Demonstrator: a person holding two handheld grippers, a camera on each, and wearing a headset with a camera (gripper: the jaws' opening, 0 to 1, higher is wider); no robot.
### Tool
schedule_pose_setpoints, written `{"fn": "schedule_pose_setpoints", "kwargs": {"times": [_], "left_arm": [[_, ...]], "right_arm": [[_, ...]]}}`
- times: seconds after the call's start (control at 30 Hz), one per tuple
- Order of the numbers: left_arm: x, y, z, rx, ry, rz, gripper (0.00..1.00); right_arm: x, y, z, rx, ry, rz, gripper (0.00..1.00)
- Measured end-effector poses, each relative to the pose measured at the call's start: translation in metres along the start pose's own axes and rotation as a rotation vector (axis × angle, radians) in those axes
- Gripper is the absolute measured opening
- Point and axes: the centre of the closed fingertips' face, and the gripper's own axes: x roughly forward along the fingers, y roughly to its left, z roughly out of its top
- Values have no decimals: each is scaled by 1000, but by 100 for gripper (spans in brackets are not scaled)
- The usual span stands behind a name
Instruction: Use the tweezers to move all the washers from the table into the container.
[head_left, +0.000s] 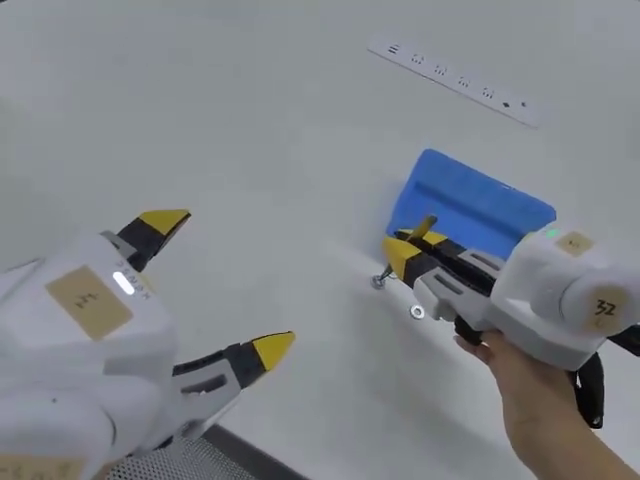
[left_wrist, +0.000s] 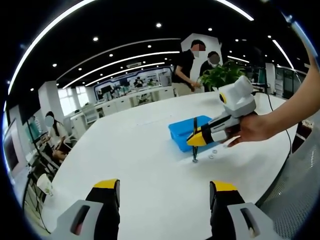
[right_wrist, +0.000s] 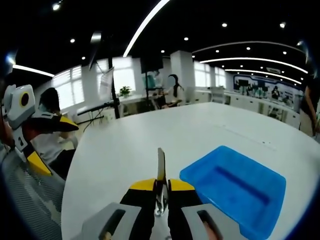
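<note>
Right gripper (head_left: 408, 248), jaws closed tight on the tweezers (left_wrist: 194, 150): slim dark metal blades, long axis near upright, tips pointing down at the smooth white table (head_left: 250, 150), just in front of the container (head_left: 470, 205). That's a shallow blue plastic tray, rectangular with rounded corners. One small shiny ring washer (head_left: 417, 312) lies flat near the tips. Left gripper (head_left: 218, 283) hangs wide open, holding nothing, yellow-tipped jaws well apart.

Broad bare white tabletop (head_left: 260, 150) lies left of the shallow blue rectangular plastic container (head_left: 470, 205); a long white power strip (head_left: 455, 80) lies beyond it.
</note>
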Motion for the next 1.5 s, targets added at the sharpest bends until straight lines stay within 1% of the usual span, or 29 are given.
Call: {"fn": "schedule_pose_setpoints", "kwargs": {"times": [0.07, 0.27, 0.57, 0.83, 1.17, 1.2, 1.23, 1.33, 1.5], "left_arm": [[1, -1, -1, 2, 9, -3, 75], [1, -2, -3, 11, 16, -7, 76], [1, -1, -3, 18, 18, 1, 75], [2, -1, -5, 21, 27, -1, 74], [3, -5, -7, 25, 38, -24, 77], [3, -6, -7, 26, 40, -25, 77], [3, -6, -7, 28, 41, -25, 77], [3, -6, -8, 28, 42, -28, 76], [3, -5, -7, 25, 41, -23, 76]], "right_arm": [[0, 0, 0, -4, 4, -2, 5], [1, 1, 1, 6, 1, -8, 5], [1, 1, 1, 2, -4, -15, 5], [3, 2, 1, -4, -3, -8, 5], [-1, 3, -1, 15, -35, -11, 5], [-2, 4, -6, 17, -12, -7, 5], [0, 3, -2, 9, -37, -8, 5], [-1, 2, -3, 8, -14, -10, 5], [2, 3, -2, -9, -19, 1, 4]]}}
